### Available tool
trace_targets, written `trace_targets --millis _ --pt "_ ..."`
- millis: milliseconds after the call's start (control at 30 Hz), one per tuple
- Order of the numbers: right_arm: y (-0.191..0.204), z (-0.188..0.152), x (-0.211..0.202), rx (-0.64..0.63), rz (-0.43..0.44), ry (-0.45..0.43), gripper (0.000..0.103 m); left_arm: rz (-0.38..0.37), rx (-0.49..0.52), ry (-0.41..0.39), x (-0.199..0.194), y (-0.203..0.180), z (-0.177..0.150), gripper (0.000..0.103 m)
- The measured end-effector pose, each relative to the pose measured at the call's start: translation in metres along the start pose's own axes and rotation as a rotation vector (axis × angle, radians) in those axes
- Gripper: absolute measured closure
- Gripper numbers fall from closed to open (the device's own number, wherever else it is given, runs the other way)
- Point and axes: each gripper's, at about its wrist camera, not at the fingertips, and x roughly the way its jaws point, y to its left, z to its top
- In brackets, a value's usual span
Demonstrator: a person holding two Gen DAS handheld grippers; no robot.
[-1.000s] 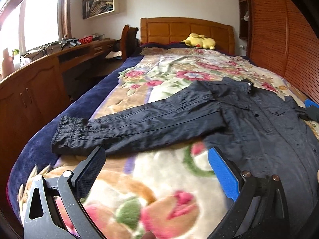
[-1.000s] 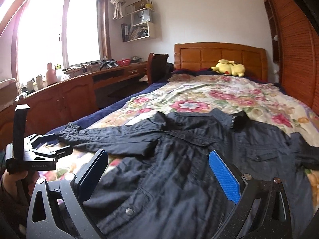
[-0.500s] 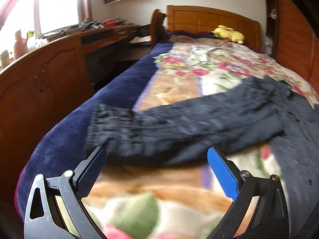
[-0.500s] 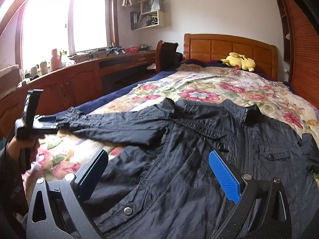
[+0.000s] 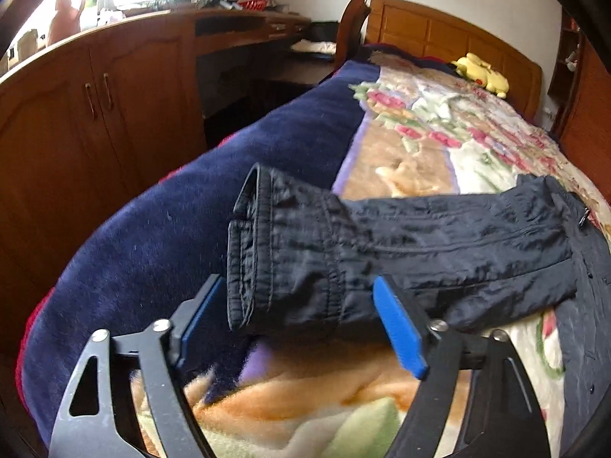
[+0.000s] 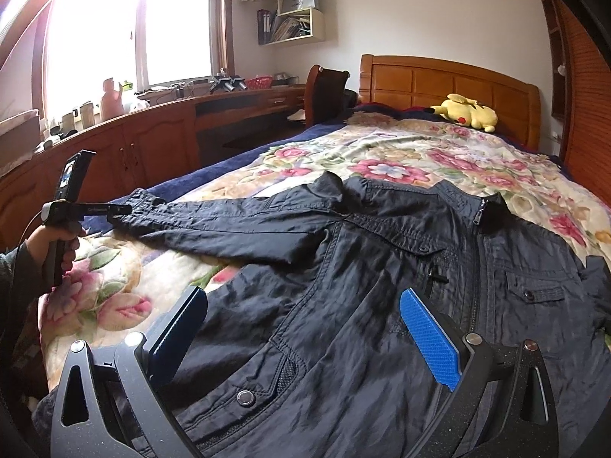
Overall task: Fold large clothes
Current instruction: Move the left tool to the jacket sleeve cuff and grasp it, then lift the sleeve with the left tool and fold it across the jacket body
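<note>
Past my claws: floral blanket (image 6: 401, 160) across mid-frame, navy edge at its left. Yellow plush toy (image 6: 467, 111) upper right, just before the wooden headboard (image 6: 450, 84). Wood cabinets (image 5: 95, 114) w/ desk on left, chair (image 6: 326, 91) top centre, wall shelf (image 6: 294, 19) w/ books above.

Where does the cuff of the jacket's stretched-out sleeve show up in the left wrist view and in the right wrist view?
Left wrist view: the cuff sits left of centre, low, between the left gripper's blue pads.
Right wrist view: the cuff lies far left at mid-height, at the tip of the left gripper.
Shared landmark: the yellow plush toy by the headboard, upper right in both.
</note>
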Motion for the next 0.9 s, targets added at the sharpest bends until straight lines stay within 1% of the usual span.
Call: trace_targets --millis 133,267,300,333,367,400,433,467,500,533,633,733,800,900 --pt "-0.001 -0.001 -0.002 -0.001 0.007 -0.004 0.002 0.03 0.008 0.053 0.013 -0.001 -0.004 0.024" --pt "-0.001 -0.002 0.0 -0.005 0.007 -0.001 0.002 0.039 0.012 0.073 0.018 -0.002 -0.004 0.024" --pt "-0.001 -0.002 -0.001 -0.005 0.009 -0.002 0.002 0.042 0.015 0.072 0.017 -0.002 -0.004 0.026" --pt "-0.001 -0.002 -0.002 -0.006 0.01 -0.004 0.002 0.036 0.025 0.072 0.017 -0.004 -0.005 0.037" --pt "-0.001 -0.002 -0.003 -0.007 0.01 -0.007 0.002 0.015 0.045 0.079 0.017 -0.007 -0.005 0.044" --pt "-0.001 -0.002 -0.003 -0.009 0.007 -0.01 0.002 -0.009 0.062 0.082 0.016 -0.01 -0.006 0.058" --pt "-0.002 -0.003 -0.004 -0.011 0.003 -0.011 0.002 -0.024 0.07 0.088 0.015 -0.013 -0.006 0.069" --pt "-0.003 -0.003 -0.005 -0.011 0.002 -0.011 0.002 -0.025 0.074 0.089 0.013 -0.015 -0.006 0.075" --pt "-0.003 -0.003 -0.007 -0.011 0.003 -0.013 0.002 -0.03 0.081 0.08 0.01 -0.018 -0.006 0.083" --pt "-0.005 -0.003 -0.008 -0.01 0.001 -0.014 0.002 -0.036 0.095 0.065 0.005 -0.023 -0.005 0.087" --pt "-0.009 -0.003 -0.016 -0.01 -0.007 -0.027 0.002 -0.018 0.124 0.015 -0.013 -0.039 -0.001 0.09" --pt "-0.014 -0.007 -0.026 -0.025 -0.022 -0.04 0.002 -0.052 0.159 -0.058 -0.042 -0.065 0.006 0.09" --pt "-0.021 -0.01 -0.034 -0.029 -0.045 -0.043 0.002 -0.08 0.181 -0.091 -0.058 -0.083 0.01 0.091" --pt "-0.033 -0.013 -0.042 -0.003 -0.064 -0.043 0.002 -0.129 0.217 -0.143 -0.082 -0.116 0.016 0.091"
